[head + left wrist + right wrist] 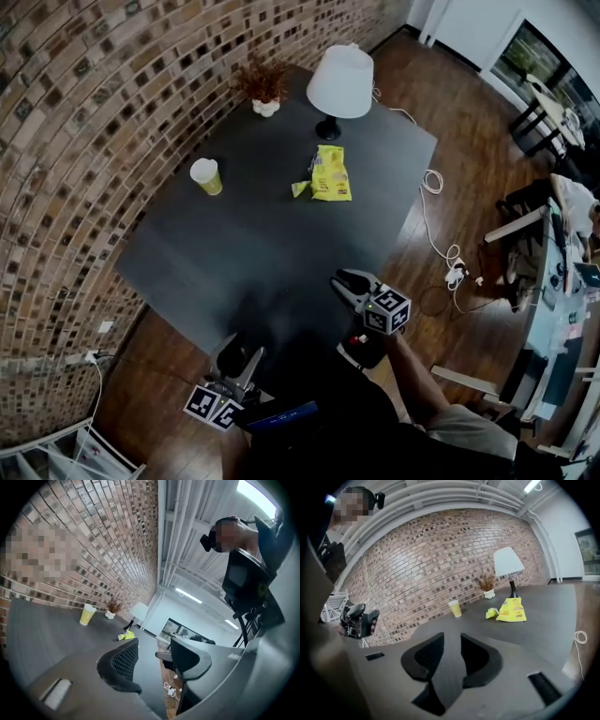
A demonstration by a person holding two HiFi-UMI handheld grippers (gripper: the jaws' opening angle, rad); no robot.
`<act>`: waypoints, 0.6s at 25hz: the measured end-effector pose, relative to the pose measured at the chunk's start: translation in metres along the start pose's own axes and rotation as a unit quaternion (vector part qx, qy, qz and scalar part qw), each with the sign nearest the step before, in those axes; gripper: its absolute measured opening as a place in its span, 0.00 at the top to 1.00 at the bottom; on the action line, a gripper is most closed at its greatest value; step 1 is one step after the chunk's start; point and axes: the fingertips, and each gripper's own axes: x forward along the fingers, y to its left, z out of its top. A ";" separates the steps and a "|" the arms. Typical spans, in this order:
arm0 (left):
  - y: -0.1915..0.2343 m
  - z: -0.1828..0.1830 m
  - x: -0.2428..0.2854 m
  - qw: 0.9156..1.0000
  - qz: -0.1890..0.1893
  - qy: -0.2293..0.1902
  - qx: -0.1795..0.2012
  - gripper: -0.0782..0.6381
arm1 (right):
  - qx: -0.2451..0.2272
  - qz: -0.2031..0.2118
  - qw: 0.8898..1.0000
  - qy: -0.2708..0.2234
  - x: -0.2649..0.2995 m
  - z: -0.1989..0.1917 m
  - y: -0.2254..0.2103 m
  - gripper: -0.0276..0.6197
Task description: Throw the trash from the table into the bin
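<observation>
Both empty: left gripper (pixel 154 645) wide, right gripper (pixel 452 640) narrow; dark table (pixel 246 246) against brick wall (pixel 84 141), wood floor (pixel 461 141).

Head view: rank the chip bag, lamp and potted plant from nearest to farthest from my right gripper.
From the right gripper:
1. Chip bag, lying flat straight ahead of the jaws.
2. Lamp, standing just behind the bag.
3. Potted plant, at the far end, left of the lamp.
</observation>
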 end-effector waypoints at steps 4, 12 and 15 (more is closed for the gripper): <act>0.000 -0.004 0.012 0.999 0.031 0.012 -0.003 0.57 | 0.000 -0.032 0.999 0.025 0.027 0.011 -0.075 0.72; 0.019 -0.011 0.011 0.994 0.100 0.033 -0.011 0.57 | -0.110 -0.126 0.979 0.115 0.126 0.057 -0.236 0.33; 0.021 -0.015 0.010 0.992 0.116 0.040 -0.013 0.57 | -0.124 -0.170 0.965 0.155 0.170 0.081 -0.298 0.33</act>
